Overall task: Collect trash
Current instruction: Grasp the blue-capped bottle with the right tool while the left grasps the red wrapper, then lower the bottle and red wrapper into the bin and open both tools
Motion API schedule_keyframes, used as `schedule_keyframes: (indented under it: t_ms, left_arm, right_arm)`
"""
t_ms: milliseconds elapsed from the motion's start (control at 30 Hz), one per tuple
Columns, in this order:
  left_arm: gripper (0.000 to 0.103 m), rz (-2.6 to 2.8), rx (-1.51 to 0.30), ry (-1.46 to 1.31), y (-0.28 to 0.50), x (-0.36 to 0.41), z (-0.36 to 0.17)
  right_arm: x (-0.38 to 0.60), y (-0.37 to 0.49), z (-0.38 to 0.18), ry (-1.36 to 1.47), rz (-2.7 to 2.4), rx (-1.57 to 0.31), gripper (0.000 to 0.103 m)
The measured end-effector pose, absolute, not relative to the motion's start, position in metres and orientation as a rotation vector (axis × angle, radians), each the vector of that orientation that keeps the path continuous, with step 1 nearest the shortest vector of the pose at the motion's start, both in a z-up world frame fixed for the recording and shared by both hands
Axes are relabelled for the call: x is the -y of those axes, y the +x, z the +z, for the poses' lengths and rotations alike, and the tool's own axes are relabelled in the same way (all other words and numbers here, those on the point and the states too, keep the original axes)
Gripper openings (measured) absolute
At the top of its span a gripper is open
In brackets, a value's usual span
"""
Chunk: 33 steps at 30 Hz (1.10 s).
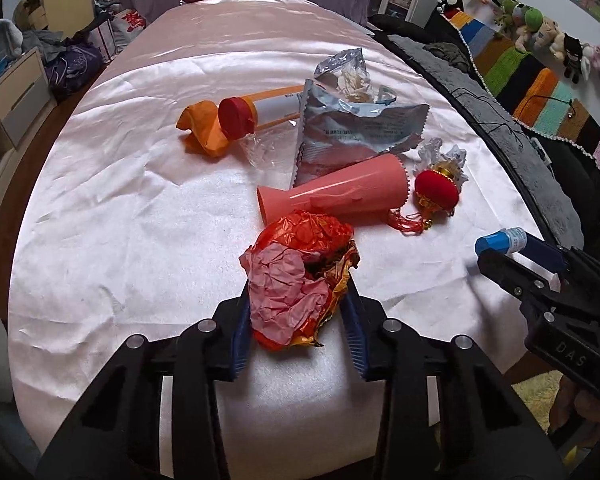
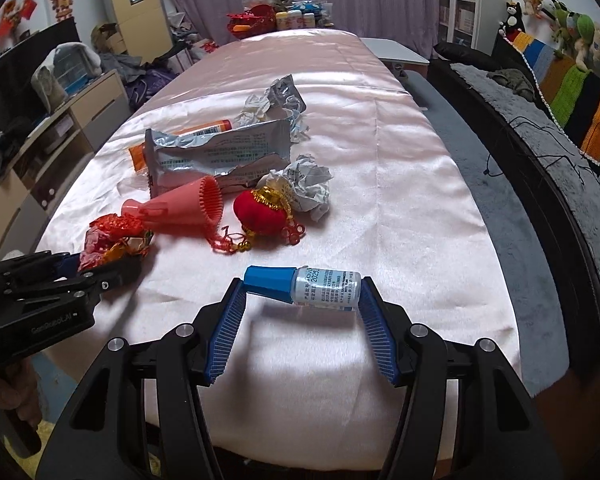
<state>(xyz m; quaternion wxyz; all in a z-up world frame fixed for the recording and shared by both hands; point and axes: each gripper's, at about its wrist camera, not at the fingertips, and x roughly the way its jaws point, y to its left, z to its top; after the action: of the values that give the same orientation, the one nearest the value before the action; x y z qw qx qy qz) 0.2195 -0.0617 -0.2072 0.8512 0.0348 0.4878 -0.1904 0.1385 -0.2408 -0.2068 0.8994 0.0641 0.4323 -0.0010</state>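
Observation:
A crumpled wad of red, pink and gold wrapper (image 1: 296,276) sits between the blue pads of my left gripper (image 1: 298,288), which is shut on it near the table's front edge. The right wrist view shows the same wad (image 2: 112,236) in the left gripper (image 2: 100,264) at the far left. My right gripper (image 2: 302,282) is shut on a small clear bottle with a blue cap (image 2: 324,290), held crosswise just above the cloth, with its shadow beneath. The bottle (image 1: 500,240) and right gripper (image 1: 516,250) also appear at the right edge of the left wrist view.
On the pink satin tablecloth (image 1: 140,200) lie a torn silver foil bag (image 1: 352,132), an orange tube with a red cap (image 1: 260,110), a pink cone cup (image 1: 340,194), a red lantern ornament (image 1: 436,192) and crumpled paper (image 2: 310,186). A dark sofa (image 2: 540,140) runs along the right.

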Motion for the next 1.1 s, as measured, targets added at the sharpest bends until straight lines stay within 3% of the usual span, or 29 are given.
schedule_keyframes:
  t_ms: [633,1100]
  left_arm:
    - [0.037,-0.359,-1.029,0.012,0.090,0.013,-0.187]
    - [0.037,-0.393,-1.228,0.032,0.032,0.031,-0.265]
  right_arm:
    - [0.219,0.045,-0.199,0.160,0.082,-0.937,0.059]
    - [0.211,0.014,-0.254,0.187,0.107,-1.100,0.059]
